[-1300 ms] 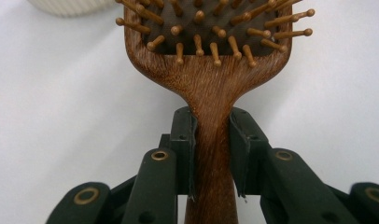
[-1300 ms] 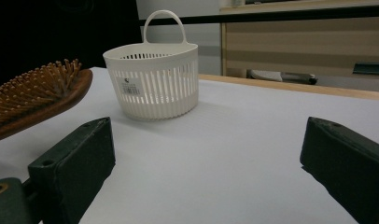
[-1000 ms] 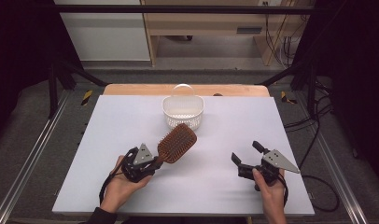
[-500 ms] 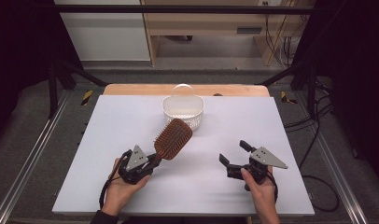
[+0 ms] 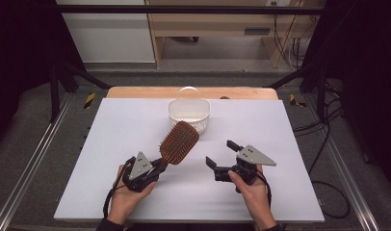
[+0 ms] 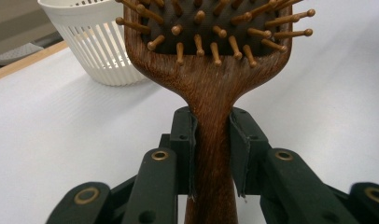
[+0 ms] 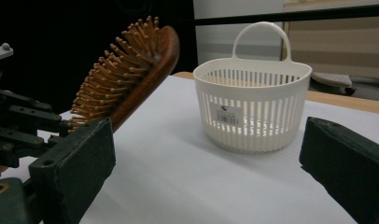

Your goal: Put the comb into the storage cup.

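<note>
A wooden paddle hairbrush [image 5: 179, 143] stood raised off the desk [image 5: 116, 125], its handle clamped between the jaws of the left gripper [image 5: 157, 166] and its head tilted up and away toward a white slatted basket [image 5: 188, 114]. In the left gripper view, the two black jaws pressed flat against either side of the brush's narrow neck [image 6: 211, 140], just below the head, with the wooden pins facing the camera. The brush head hung just in front of the basket, near it but not touching, and to the basket's near left as seen from above.

The basket, an oval plastic one with a loop handle at its back rim, sat upright at the far middle of the desk, with a small label [image 7: 223, 113] on its front wall in the right gripper view.

To the right of the brush, nearer the person than the basket, the right gripper [image 5: 222, 155] was held just above the desk with its jaws wide apart and nothing between them, pointing toward the basket and the brush. Both hands came in from the near edge of the desk, the left hand [image 5: 128, 195] and the right hand [image 5: 251, 190] each wrapped around its gripper.
</note>
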`<state>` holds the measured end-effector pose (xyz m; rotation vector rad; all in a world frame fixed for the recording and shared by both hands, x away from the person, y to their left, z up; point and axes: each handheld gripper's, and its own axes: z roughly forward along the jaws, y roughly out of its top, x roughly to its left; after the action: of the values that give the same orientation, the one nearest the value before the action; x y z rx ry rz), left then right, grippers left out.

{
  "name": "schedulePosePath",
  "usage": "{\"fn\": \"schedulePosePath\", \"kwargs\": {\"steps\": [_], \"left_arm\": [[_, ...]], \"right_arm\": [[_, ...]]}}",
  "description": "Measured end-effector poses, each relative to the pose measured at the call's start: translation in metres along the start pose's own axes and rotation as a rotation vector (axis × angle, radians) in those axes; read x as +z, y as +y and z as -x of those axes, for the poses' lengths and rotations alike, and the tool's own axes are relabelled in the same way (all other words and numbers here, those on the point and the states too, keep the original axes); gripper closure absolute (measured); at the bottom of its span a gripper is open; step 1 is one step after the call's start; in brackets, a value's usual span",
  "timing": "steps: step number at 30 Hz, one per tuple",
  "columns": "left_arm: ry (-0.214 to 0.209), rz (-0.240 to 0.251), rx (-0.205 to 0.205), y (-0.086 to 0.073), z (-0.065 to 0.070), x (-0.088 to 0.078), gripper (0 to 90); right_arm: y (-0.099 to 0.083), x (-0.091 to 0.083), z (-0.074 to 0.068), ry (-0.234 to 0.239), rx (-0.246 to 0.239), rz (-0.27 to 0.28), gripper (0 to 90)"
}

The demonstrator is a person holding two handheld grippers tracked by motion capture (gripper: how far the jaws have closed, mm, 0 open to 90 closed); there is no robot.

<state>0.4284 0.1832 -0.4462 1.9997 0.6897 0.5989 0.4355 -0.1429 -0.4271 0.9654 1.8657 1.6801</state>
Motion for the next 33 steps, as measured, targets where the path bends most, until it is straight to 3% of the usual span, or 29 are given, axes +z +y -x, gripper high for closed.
{"fn": "schedulePosePath", "kwargs": {"steps": [8, 33], "left_arm": [[0.013, 0.036, 0.001, -0.001, 0.002, -0.002, 72.6], [0.030, 0.110, -0.012, -0.002, 0.002, -0.011, 72.6]], "right_arm": [[0.011, 0.015, -0.016, 0.033, -0.017, -0.016, 4.2], [0.032, 0.047, -0.044, 0.096, -0.025, -0.068, 6.0]]}}
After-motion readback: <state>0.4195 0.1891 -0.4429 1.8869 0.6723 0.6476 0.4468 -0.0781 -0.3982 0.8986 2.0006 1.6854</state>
